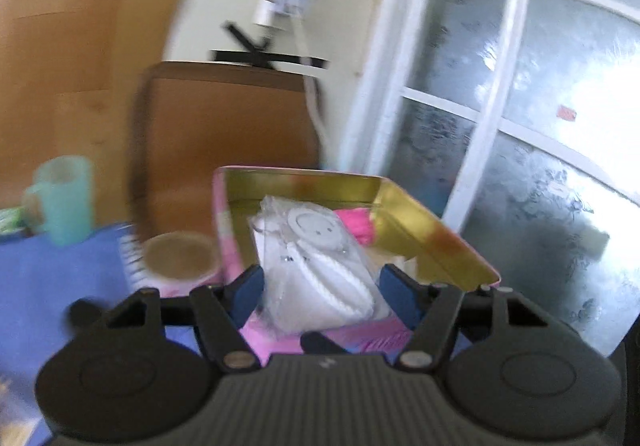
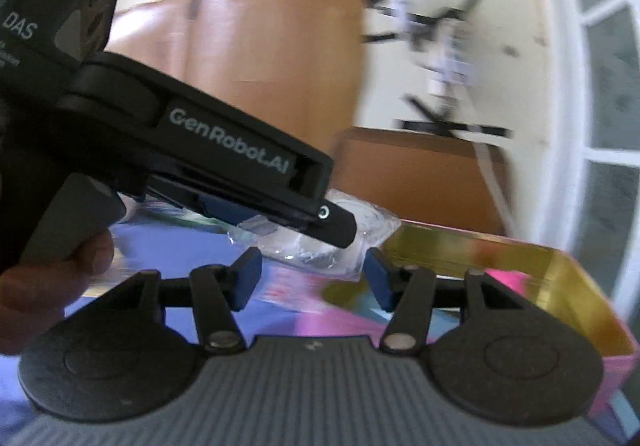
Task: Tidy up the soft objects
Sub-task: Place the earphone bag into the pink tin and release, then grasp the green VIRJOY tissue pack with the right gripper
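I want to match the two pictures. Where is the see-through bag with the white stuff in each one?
Left wrist view: the clear bag sits low in the middle, between the left gripper's open fingers, over the tin.
Right wrist view: the bag is in the middle, under the other gripper's black tip.
Shared landmark: the gold-lined pink tin.

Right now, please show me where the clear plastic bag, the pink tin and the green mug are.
clear plastic bag (image 1: pixel 320 278): left wrist view, on its white contents.
pink tin (image 1: pixel 420 230): left wrist view, on the gold inner wall.
green mug (image 1: pixel 66 202): left wrist view, on its side.
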